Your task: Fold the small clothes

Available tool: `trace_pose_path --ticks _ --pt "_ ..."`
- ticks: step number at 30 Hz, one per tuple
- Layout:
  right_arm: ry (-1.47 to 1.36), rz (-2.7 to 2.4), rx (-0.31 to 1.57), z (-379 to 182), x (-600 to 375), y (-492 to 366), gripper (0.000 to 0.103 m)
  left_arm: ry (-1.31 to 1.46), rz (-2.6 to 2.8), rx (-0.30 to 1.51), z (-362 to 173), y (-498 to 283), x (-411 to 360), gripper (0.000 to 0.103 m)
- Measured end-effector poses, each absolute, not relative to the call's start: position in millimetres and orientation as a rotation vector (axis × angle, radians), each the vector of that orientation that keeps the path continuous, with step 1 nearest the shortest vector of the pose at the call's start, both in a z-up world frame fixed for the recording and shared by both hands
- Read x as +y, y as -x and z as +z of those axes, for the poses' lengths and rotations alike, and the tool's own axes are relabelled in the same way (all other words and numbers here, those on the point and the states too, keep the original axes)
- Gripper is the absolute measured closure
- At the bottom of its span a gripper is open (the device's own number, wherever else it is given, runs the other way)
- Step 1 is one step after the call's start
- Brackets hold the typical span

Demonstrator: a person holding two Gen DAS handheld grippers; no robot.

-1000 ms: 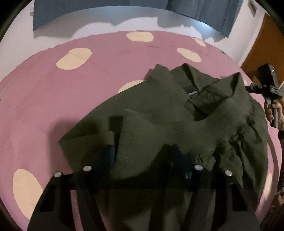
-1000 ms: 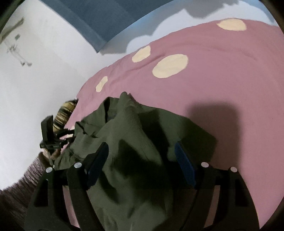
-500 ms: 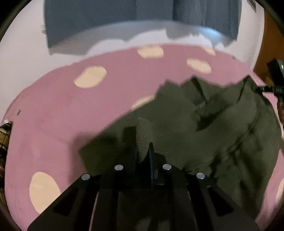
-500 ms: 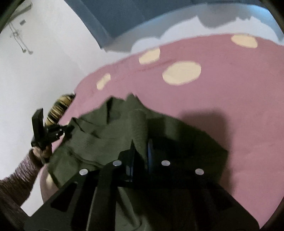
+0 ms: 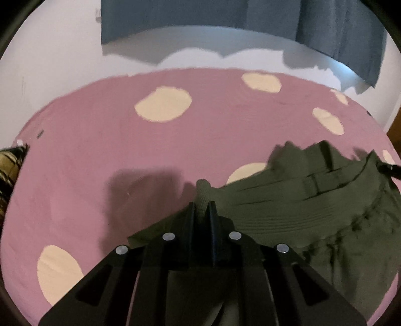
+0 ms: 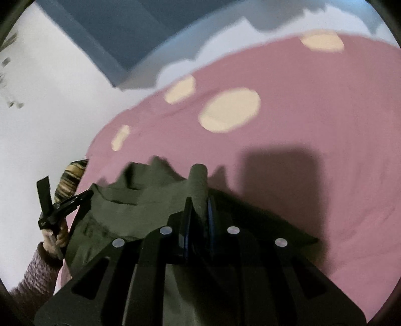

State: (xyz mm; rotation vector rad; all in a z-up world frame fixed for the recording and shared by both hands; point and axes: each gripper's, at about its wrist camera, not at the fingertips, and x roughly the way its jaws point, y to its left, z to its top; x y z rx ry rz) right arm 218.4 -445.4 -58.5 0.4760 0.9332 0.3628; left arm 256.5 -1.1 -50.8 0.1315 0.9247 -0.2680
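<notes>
Dark green garment [image 5: 300, 208] on a bed [image 5: 100, 163] with pink cover and cream spots, lying toward the near right corner in the left wrist view, partly lifted off the cover. Left gripper [image 5: 202, 208] clenched on a ribbed fold of the cloth; fold standing up between the two fingers [image 5: 191, 213]. Right gripper [image 6: 199, 208] likewise clenched on a rolled bit of the same cloth, roll poking forward past the fingers [image 6: 186, 210].

From the left gripper, rest of the garment spread to the right, ribbed band running left to right toward the far black tip of the other tool [image 5: 389, 169]. From the right gripper, garment spread to the left, toward the left tool [image 6: 57, 204] and the hand [image 6: 56, 232] gripping its handle. So long axis of the band stretched between the two grips, one grip at each end, both equally near to it. Loose body of the cloth hanging or lying below the band, toward the near edge of the bed; how much of it touches the cover, hard to tell.

Probably the step in hand: band pulled straight, ready to be laid flat or carried forward for a fold. Bare cover ahead of both grippers, toward the far edge. Likely risk: thin pinch slipping if pulled apart too hard, or lower cloth bunching when laid down.

Blue cloth [image 5: 225, 15] hanging on the wall behind the bed.
</notes>
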Motion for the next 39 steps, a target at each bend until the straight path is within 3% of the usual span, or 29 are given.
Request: trace_pose_path --ticks 7,17,21,23,28,31,39 --pt "-0.594 0.359 0.988 -97.0 -461.4 -228.6 0.092 -0.089 -0.272 0.942 -71.1 -260.1 7.2 0.092" --pt "-0.676 0.349 0.987 -92.9 -468.4 -226.5 0.090 -0.002 -0.283 0.965 -71.9 -266.0 17.2 0.086" --pt "-0.713 0.299 0.948 -82.6 -481.8 -214.6 0.081 0.033 -0.271 0.940 -55.0 -253.6 26.9 0.075" --pt "-0.711 0.275 0.936 -76.0 -489.7 -206.6 0.074 0.032 -0.273 0.923 -45.6 -242.4 32.3 0.058" --pt "-0.769 0.249 0.860 -51.2 -514.3 -170.1 0.042 0.069 -0.279 0.867 -20.5 -204.4 51.9 0.037" --pt "-0.790 0.248 0.834 -39.9 -522.5 -141.0 0.033 0.133 -0.295 0.855 -12.4 -170.8 68.2 0.032" --pt "-0.804 0.195 0.858 -51.0 -526.9 -62.1 0.029 0.270 -0.269 0.903 -25.9 -88.3 98.8 0.027"
